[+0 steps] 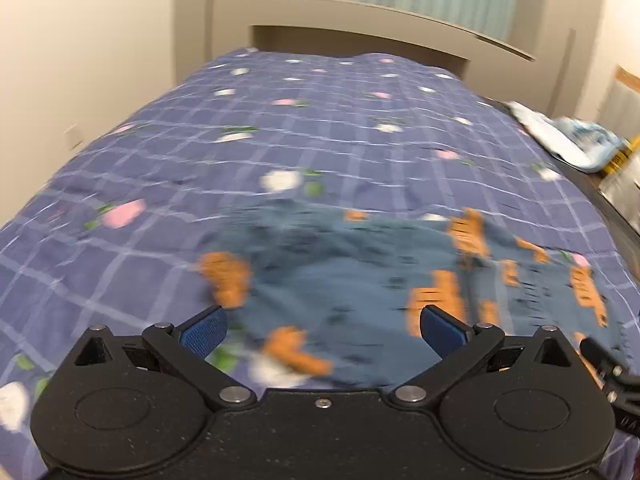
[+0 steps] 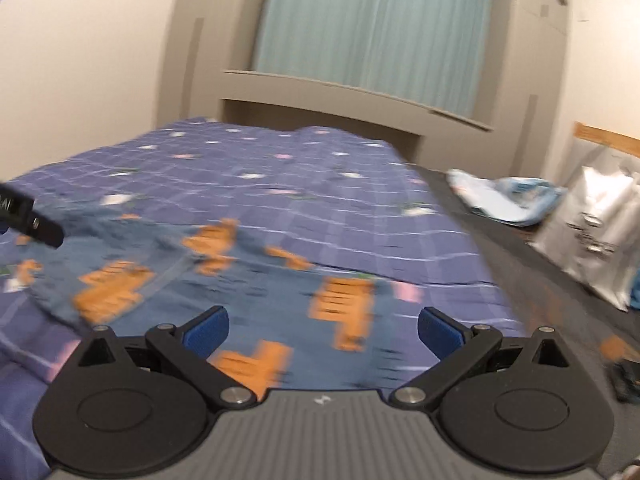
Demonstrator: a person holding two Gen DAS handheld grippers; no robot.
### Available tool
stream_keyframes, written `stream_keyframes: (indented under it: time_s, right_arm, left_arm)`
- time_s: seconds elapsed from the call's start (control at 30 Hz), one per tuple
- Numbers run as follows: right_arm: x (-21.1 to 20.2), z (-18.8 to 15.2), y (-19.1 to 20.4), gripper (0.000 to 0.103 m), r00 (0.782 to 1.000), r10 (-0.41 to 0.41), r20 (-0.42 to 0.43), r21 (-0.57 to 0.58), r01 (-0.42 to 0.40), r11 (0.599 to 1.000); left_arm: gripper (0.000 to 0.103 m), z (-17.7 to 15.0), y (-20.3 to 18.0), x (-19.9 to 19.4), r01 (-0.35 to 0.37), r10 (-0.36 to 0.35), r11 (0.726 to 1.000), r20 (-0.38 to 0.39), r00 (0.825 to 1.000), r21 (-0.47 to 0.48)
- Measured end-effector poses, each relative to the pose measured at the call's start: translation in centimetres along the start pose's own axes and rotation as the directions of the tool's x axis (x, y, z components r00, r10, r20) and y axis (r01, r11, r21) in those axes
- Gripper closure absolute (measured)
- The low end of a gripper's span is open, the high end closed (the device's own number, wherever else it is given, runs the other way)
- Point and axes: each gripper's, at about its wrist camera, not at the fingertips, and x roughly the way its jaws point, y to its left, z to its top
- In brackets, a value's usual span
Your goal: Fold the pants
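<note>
The pants (image 1: 352, 272) are blue-grey with orange prints and lie crumpled on the purple checked bedspread (image 1: 280, 128) near its front edge. They also show in the right wrist view (image 2: 256, 280). My left gripper (image 1: 322, 330) is open and empty, hovering over the near edge of the pants. My right gripper (image 2: 322, 330) is open and empty, hovering over the right part of the pants. Part of the left gripper shows in the right wrist view (image 2: 28, 220) at the far left. Both views are motion-blurred.
A beige headboard (image 1: 360, 20) and a green curtain (image 2: 372, 20) stand at the far end of the bed. A dark strip along the bed's right side holds light blue cloth (image 2: 508, 200) and a silver bag (image 2: 596, 232). A wall runs along the left.
</note>
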Motion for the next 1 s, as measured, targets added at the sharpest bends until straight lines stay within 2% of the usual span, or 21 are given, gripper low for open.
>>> stream_keyframes:
  time_s: [0.13, 0.27, 0.4, 0.53, 0.6, 0.73, 1.0]
  right_arm:
    - [0.6, 0.6, 3.8, 0.000, 0.996, 0.094, 0.006, -0.048, -0.094, 0.994]
    - [1.8, 1.2, 6.3, 0.000, 0.995, 0.101, 0.005, -0.058, -0.101, 0.993]
    - [3.0, 1.6, 6.7, 0.000, 0.997, 0.076, 0.002, -0.030, -0.076, 0.997]
    - [4.4, 2.0, 5.8, 0.000, 0.997, 0.074, -0.037, 0.024, -0.073, 0.997]
    - [5.3, 2.1, 5.4, 0.000, 0.995, 0.064, -0.070, 0.058, -0.060, 0.996]
    - [6.3, 2.2, 5.3, 0.000, 0.994, 0.049, -0.096, 0.079, -0.041, 0.996]
    - [7.0, 1.9, 5.2, 0.000, 0.994, 0.042, -0.104, 0.105, -0.031, 0.994]
  left_arm:
    - [0.001, 0.7, 4.8, -1.4, -0.088, 0.090, 0.995, 0.028, 0.996, -0.049]
    - [0.001, 1.1, 7.8, -0.9, -0.111, 0.116, 0.988, 0.043, 0.992, -0.106]
    - [0.001, 0.7, 8.4, 2.0, -0.012, 0.016, 0.987, 0.027, 1.000, -0.157]
    - [0.001, 0.8, 7.5, 5.1, 0.089, -0.084, 0.980, 0.038, 0.996, -0.179]
    - [0.001, 1.1, 7.2, 6.5, 0.105, -0.099, 0.977, 0.043, 0.994, -0.183]
    - [0.001, 1.4, 7.7, 8.8, 0.094, -0.092, 0.973, 0.020, 0.996, -0.209]
    - [0.001, 1.1, 7.7, 9.1, 0.095, -0.087, 0.980, 0.050, 0.995, -0.174]
